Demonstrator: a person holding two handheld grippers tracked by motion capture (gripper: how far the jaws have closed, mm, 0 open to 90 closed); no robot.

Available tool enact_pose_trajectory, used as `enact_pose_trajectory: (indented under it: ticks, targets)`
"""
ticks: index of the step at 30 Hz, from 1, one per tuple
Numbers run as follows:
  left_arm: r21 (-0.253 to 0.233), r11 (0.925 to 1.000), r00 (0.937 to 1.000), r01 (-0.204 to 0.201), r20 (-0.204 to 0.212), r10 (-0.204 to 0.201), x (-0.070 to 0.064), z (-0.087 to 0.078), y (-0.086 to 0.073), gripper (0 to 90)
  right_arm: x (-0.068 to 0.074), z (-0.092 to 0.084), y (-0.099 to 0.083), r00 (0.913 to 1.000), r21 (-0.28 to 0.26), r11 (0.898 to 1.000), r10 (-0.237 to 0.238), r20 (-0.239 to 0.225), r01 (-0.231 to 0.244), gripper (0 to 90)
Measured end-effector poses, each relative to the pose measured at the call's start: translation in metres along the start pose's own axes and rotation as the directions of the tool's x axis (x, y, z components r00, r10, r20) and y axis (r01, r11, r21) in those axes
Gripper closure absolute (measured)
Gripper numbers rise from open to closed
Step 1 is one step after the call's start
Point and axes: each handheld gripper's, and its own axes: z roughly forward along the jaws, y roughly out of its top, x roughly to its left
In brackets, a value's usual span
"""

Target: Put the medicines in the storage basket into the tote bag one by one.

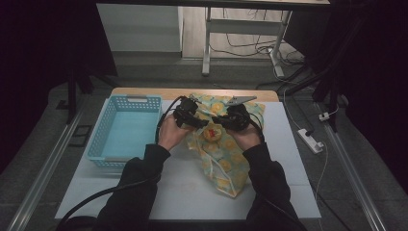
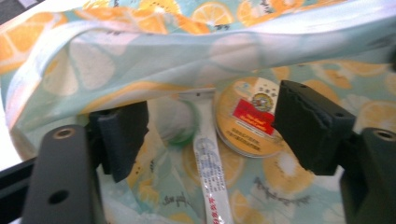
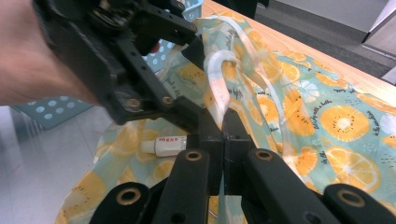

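Note:
A cloth bag (image 1: 226, 159) printed with orange slices lies on the white table (image 1: 183, 192). My right gripper (image 1: 226, 120) is shut on the bag's pale rim (image 3: 223, 126) and holds its mouth up. My left gripper (image 1: 199, 122) stands open inside the mouth (image 2: 210, 126), pads touching nothing. Between and beyond its jaws lie a round yellow tin (image 2: 250, 121) with a red label, a white tube (image 2: 210, 177) and a white-green item (image 2: 175, 123). In the right gripper view the left gripper (image 3: 130, 60) sits close by, with the tube (image 3: 168, 144) under it.
A light blue perforated basket (image 1: 126, 126) with nothing in it stands at the table's left. Bare table lies in front of the bag. A white power strip (image 1: 310, 140) lies on the floor to the right.

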Motion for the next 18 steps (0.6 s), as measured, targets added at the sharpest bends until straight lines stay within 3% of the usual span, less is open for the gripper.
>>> enact_pose_trajectory:
  ticks: [4, 10, 18]
  targets:
    - [0.001, 0.9995, 0.9994, -0.032, 0.011, 0.032, -0.007, -0.008, -0.001, 20.2, -0.001, -0.001, 0.0, 1.0, -0.001, 1.0, 0.0, 0.002, 0.0, 89.2]
    - [-0.009, 0.9987, 0.9962, -0.051, 0.07, 0.051, -0.014, -0.019, -0.006, 15.4, -0.001, -0.002, 0.0, 1.0, -0.004, 1.0, 0.004, 0.001, -0.004, 89.2]
    - [-0.021, 0.997, 0.987, -0.075, 0.141, 0.077, -0.025, -0.031, -0.012, 8.1, 0.0, -0.001, 0.0, 1.0, -0.003, 1.0, 0.0, -0.001, 0.0, 89.2]
